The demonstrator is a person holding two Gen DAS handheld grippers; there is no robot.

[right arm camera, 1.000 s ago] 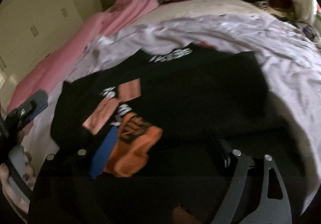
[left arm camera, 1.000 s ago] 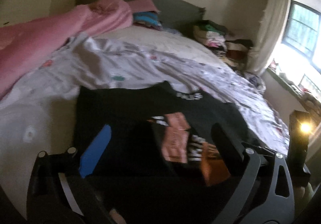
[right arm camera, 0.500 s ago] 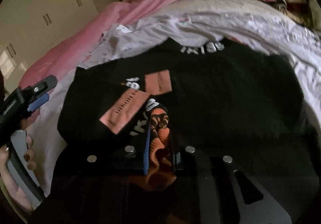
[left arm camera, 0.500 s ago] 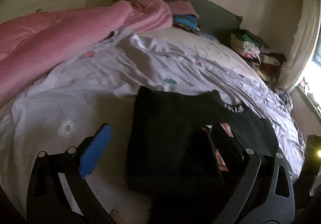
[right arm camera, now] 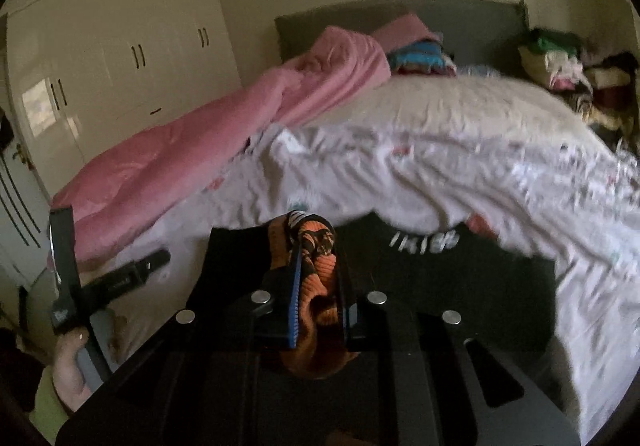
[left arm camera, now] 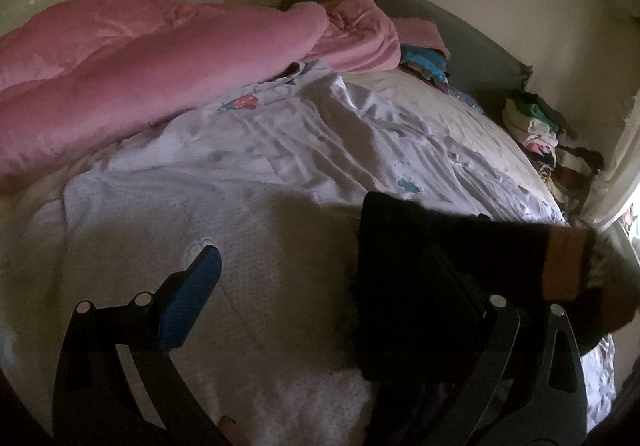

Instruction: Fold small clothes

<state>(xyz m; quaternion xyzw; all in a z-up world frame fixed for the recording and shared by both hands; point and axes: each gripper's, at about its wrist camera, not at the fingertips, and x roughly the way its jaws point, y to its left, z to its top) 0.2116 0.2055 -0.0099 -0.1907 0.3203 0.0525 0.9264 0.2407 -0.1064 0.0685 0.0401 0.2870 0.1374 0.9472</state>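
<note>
The right gripper (right arm camera: 316, 306) has just been closing, and its jaws are now clamped on the orange cuff (right arm camera: 316, 274) of the black top (right arm camera: 460, 278), which a second ago lay loose between wide-open pads. In the half second since the pinch the cuff has come up off the bed (right arm camera: 440, 166): the fabric rises in a hump in front of the camera, while the rest of the top, with its white lettering, lies flat on the pale sheet. That probably means a fold is starting, with the sleeve or hem about to be carried over the body of the garment. The right gripper points down at a shallow slant toward the headboard. The left gripper (left arm camera: 320, 286) has swung away to the left, so the top (left arm camera: 440, 266) that filled its view a second ago now sits at the right, behind its right finger; its jaws stand wide apart with nothing between them, the blue pad (left arm camera: 192, 298) hovering over bare sheet. In the right view it shows at the left edge, gripped by a hand (right arm camera: 72, 362), just beside the top's near left corner.
</note>
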